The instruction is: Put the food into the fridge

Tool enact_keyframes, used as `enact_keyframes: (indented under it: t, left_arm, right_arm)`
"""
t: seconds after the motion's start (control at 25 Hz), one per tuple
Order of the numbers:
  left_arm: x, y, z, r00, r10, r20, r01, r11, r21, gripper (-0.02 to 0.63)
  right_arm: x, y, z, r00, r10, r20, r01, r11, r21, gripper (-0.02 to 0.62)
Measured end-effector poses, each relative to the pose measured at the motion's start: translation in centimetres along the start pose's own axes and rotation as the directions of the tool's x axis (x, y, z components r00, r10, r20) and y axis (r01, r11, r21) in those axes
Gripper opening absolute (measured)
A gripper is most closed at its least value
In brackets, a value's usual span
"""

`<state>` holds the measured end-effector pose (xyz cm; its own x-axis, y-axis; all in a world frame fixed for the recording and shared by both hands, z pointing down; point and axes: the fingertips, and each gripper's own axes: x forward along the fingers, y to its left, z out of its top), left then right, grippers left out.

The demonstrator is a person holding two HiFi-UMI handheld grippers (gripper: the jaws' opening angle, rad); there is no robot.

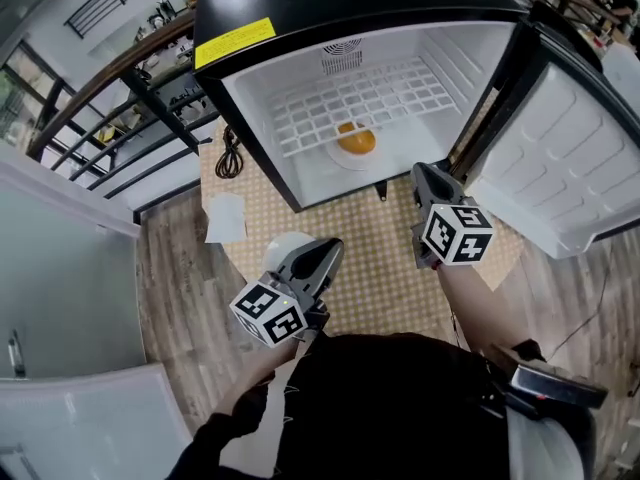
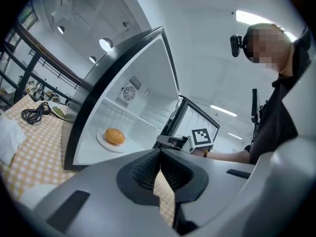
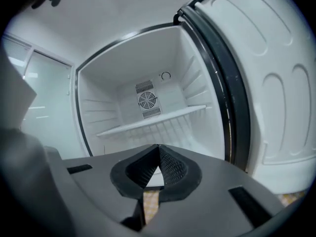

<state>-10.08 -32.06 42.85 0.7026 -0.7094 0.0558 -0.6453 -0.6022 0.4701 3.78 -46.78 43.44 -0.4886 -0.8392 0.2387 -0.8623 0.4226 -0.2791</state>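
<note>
Bun (image 1: 356, 140), by its look soft, light and easily squashed, sits on a plate (image 1: 333, 159) on the fridge (image 1: 262, 118) floor, under the shelf (image 1: 360, 98). The stiff plate rim seems the safer hold. Left gripper (image 1: 328, 248) and right gripper (image 1: 421, 171) hang above the bench (image 1: 380, 268), fingers pressed together, empty.

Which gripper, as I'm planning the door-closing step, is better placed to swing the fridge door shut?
Right. The right gripper is nearer the open fridge door, which hangs on its side; the left gripper is farther, across the opening. Both are shut and empty.
</note>
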Motion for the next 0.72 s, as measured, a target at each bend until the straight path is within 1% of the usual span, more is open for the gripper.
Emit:
enact_keyframes:
  t: [0.16,0.28,0.4,0.72]
  left_arm:
    - [0.2,-2.6,0.1,1.000,0.020,0.012,-0.021,1.000,0.021,0.014]
    - [0.3,-4.9,-0.6,1.000,0.017,0.023,-0.017,1.000,0.023,0.014]
    - [0.5,-7.0,-1.3,0.999,0.007,0.032,-0.008,1.000,0.029,0.014]
    - [0.7,-11.1,-2.8,0.999,0.003,0.045,-0.005,0.999,0.051,0.014]
  right_arm:
    - [-3.7,0.6,0.9,0.999,0.048,0.008,-0.049,0.999,0.025,0.016]
    - [-6.5,0.5,0.5,0.998,0.071,-0.002,-0.070,0.996,0.052,0.017]
    - [-8.8,0.0,-0.4,0.997,0.079,-0.014,-0.078,0.995,0.068,0.017]
    - [-13.3,-0.7,-1.9,0.995,0.095,-0.021,-0.094,0.993,0.066,0.015]
